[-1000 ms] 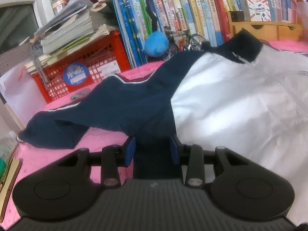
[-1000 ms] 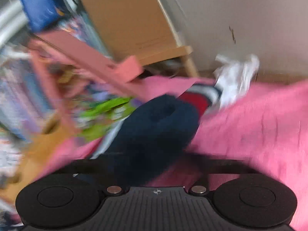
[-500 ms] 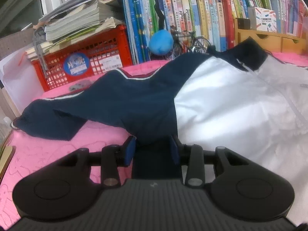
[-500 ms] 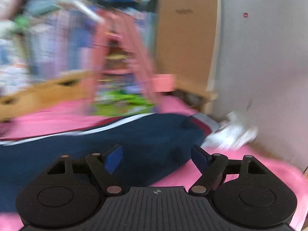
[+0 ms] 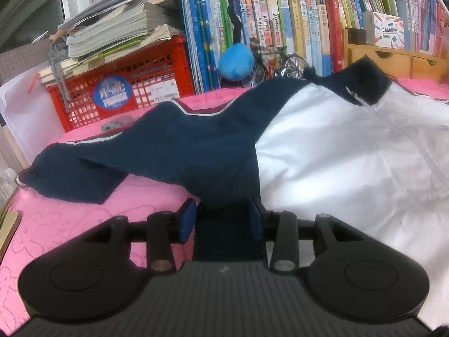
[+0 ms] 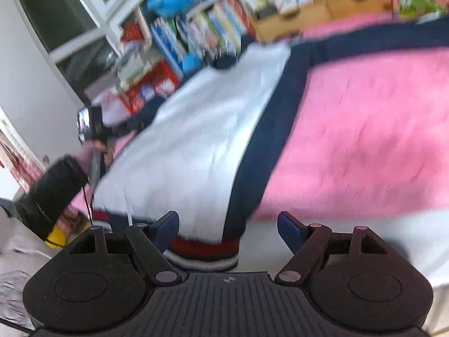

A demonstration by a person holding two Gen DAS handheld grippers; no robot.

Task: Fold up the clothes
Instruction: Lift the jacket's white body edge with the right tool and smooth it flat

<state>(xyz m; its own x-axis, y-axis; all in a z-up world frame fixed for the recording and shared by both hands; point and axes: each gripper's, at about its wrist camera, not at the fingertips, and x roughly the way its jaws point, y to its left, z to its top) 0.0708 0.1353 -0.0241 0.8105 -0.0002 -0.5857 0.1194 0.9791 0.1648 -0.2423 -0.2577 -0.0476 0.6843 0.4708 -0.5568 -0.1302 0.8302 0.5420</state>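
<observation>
Jacket (image 5: 336, 154) navy side fold between left tool (image 5: 221, 220) pads.

The right gripper (image 6: 228, 229) held the dark blue sleeve end a second ago; its jaws then released it and now stand wide apart, with the red-striped hem (image 6: 203, 248) of the jacket (image 6: 196, 140) just beyond them, not gripped. Its view has swung from the wall and cardboard to the whole jacket on the pink bed (image 6: 364, 129). The left gripper (image 5: 221, 220) jaws are opening slightly around navy fabric.
</observation>
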